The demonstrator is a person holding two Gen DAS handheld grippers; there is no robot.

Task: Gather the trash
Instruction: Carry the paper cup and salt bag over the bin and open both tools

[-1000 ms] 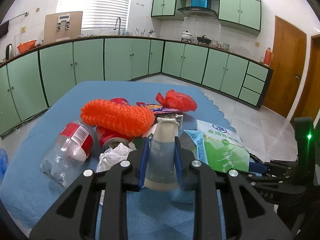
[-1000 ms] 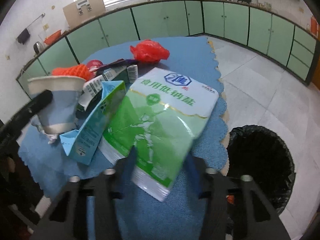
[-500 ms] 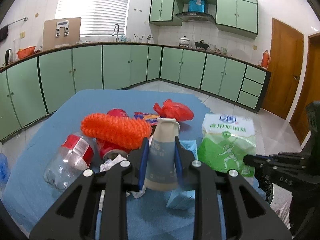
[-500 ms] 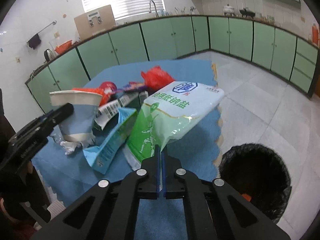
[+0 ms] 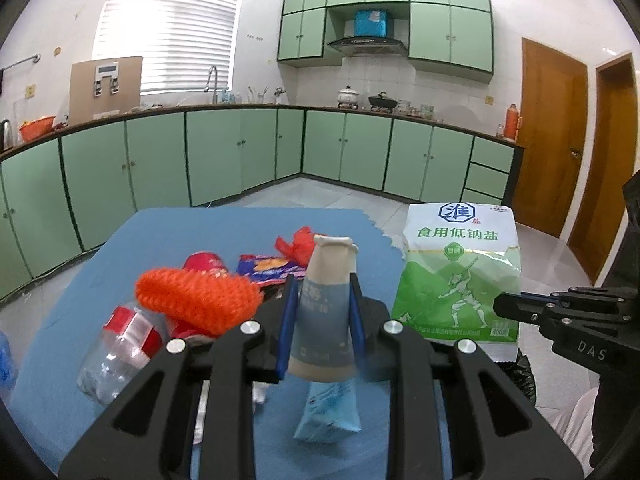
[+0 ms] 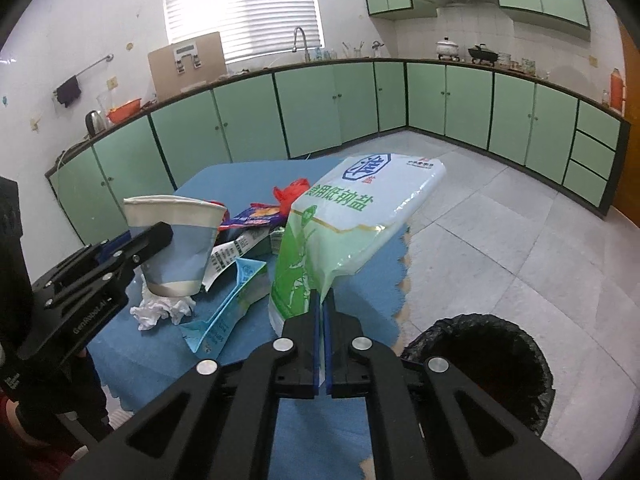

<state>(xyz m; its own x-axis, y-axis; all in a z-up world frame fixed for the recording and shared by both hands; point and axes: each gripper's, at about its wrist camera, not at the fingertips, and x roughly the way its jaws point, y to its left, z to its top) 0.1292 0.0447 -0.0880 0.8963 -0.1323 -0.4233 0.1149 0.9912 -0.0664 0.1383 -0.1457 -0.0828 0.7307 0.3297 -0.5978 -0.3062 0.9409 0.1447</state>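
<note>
Salt bag [image 6: 352,232] hangs pinched by its bottom edge in my right gripper [image 6: 322,312], lifted off the blue table [image 6: 248,336]; paper cup [image 5: 326,304] squeezed in my left gripper [image 5: 322,324]. Next: swing the bag over the black bin [image 6: 488,364], keep jaws tight till centred, then drop. Cup follows.

Blue-clothed table [image 6: 360,280] under bottle [image 5: 116,356], carton [image 6: 228,308], tissue [image 6: 160,310].

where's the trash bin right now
In the right wrist view the black-lined trash bin stands on the tiled floor at lower right, beside the blue table's edge, below the salt bag.
</note>
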